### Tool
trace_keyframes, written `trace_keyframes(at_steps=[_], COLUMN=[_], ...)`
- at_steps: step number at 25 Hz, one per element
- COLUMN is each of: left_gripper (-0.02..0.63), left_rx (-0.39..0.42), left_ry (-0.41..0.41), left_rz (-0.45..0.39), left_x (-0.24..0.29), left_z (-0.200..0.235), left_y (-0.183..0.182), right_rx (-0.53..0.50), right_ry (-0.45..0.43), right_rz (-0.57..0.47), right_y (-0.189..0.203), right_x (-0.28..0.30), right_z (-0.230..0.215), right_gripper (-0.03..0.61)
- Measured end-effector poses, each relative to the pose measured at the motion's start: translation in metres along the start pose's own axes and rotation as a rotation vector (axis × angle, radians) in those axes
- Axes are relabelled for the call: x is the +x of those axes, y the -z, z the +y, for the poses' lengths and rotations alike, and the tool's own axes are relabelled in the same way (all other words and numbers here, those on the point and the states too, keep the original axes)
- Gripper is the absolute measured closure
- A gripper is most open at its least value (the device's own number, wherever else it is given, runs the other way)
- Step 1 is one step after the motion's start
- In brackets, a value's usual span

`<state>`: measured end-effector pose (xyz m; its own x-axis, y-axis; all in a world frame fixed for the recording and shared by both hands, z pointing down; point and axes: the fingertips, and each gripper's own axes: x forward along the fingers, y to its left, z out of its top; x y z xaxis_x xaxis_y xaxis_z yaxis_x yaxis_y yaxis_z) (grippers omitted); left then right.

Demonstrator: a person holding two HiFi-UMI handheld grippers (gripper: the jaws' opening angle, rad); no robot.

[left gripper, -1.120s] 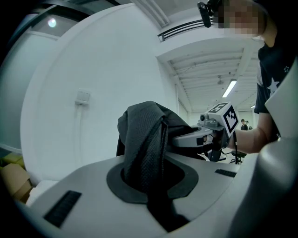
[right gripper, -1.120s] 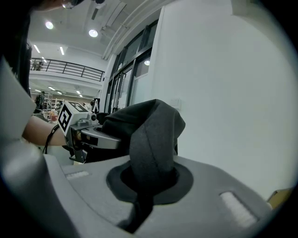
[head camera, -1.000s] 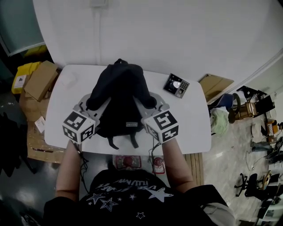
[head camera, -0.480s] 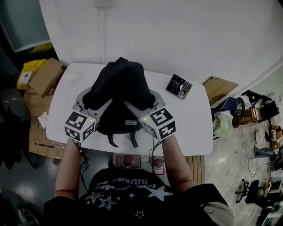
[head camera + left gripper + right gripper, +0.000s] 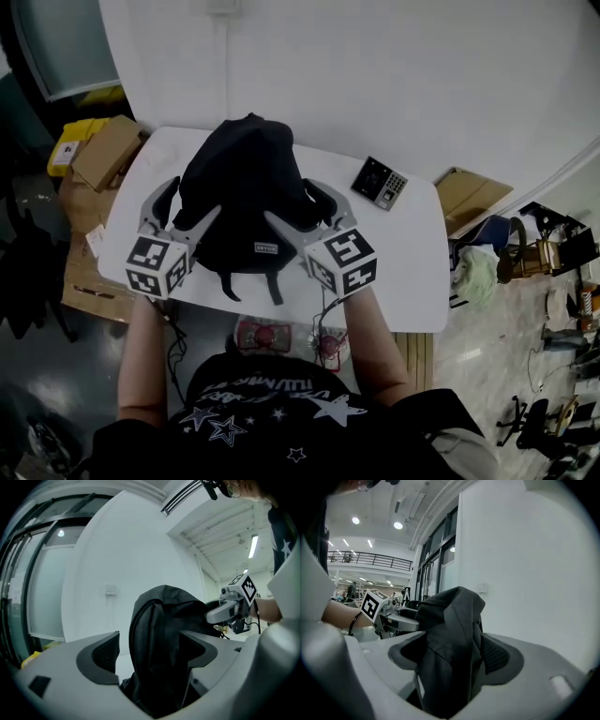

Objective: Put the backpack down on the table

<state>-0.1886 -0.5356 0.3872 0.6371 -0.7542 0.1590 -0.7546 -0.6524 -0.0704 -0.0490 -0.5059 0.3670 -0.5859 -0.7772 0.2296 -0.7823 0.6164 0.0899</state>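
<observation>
worktop (image 5: pixel 403 272): white, carries backpack (image 5: pixel 246 202) standing at centre | backpack: soft, likely slumps, moderate weight; grip side fabric or top | left gripper (image 5: pixel 178 211), right gripper (image 5: pixel 302 214): fingers (image 5: pixel 101 660) just opened wide, bag sides between them, unclamped

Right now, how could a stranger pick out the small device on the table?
Find the white table by the wall. Right of the black backpack, near the far edge, lies a small dark device. Only it has a keypad.
</observation>
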Motion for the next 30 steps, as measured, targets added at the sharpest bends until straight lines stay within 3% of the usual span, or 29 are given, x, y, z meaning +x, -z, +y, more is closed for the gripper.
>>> trace_keyframes(at_steps=[12, 28, 30], left_gripper=[0.236, 0.239, 0.239], left_rx=[-0.008, -0.13, -0.154], left_ry=[-0.201, -0.279, -0.291], left_rz=[-0.03, 0.02, 0.023], left_x=[-0.066, -0.129, -0.138], left_z=[-0.046, -0.173, -0.184], left_y=[-0.005, 0.022, 0.026], right_rx=[-0.022, -0.04, -0.027], right_ry=[-0.072, -0.258, -0.274], right_rz=[-0.034, -0.044, -0.038], right_y=[0.005, 0.034, 0.042], right_x=[-0.061, -0.165, -0.17], right_z=[0.018, 0.055, 0.059], right_gripper=[0.222, 0.23, 0.315])
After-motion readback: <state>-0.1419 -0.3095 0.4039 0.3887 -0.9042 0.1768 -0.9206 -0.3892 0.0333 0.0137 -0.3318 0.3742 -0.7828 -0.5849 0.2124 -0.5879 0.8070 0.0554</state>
